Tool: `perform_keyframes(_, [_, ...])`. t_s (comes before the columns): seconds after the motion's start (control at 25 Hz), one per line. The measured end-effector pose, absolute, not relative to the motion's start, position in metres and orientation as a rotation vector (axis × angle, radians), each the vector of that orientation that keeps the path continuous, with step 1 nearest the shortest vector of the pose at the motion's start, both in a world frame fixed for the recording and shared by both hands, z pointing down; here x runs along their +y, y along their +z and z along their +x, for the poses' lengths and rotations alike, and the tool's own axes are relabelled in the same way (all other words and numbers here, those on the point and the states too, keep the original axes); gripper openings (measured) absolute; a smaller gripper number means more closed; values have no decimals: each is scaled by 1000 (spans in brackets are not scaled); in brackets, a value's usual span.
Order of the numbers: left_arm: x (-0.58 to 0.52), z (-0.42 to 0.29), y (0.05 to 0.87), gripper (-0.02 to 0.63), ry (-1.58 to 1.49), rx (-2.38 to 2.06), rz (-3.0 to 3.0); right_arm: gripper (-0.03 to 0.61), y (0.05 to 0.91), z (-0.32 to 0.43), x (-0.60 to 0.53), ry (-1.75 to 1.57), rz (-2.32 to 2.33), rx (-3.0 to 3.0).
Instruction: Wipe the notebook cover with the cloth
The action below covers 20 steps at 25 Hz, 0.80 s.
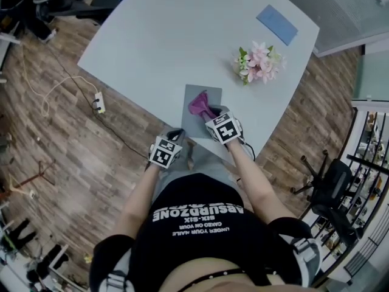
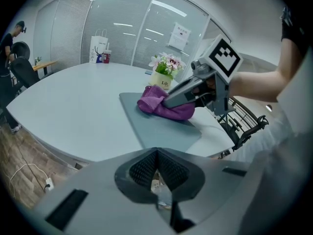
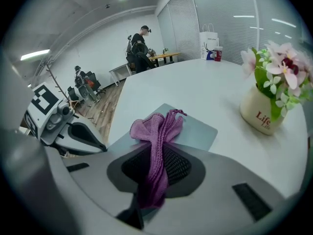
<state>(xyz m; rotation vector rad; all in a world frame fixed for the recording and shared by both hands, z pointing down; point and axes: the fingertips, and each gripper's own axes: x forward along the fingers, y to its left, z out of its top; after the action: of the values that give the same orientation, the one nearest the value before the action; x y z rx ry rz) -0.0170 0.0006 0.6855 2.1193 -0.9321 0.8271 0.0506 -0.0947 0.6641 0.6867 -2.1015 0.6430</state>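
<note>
A grey notebook (image 1: 196, 105) (image 2: 156, 124) (image 3: 198, 131) lies flat at the near edge of the pale table. A purple cloth (image 1: 199, 105) (image 2: 161, 105) (image 3: 155, 148) rests bunched on its cover. My right gripper (image 1: 220, 117) (image 3: 154, 173) is shut on the cloth's near end and holds it down on the notebook. My left gripper (image 1: 176, 135) (image 2: 156, 173) hovers at the table's near edge, just left of the notebook, jaws shut with nothing between them.
A small white pot of pink flowers (image 1: 258, 62) (image 3: 274, 94) (image 2: 165, 72) stands to the right behind the notebook. A blue booklet (image 1: 277, 24) lies at the far right of the table (image 1: 158, 41). A power strip (image 1: 99, 104) and cable lie on the wooden floor at left.
</note>
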Motion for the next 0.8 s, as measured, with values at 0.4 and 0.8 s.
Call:
perform_keyframes(0.4, [0, -18, 685, 14, 812, -903, 2108, 75, 662, 51, -151, 581, 745, -2098])
perform_keyframes(0.8, [0, -19, 690, 14, 787, -887, 2102, 75, 662, 52, -192, 517, 813, -2066])
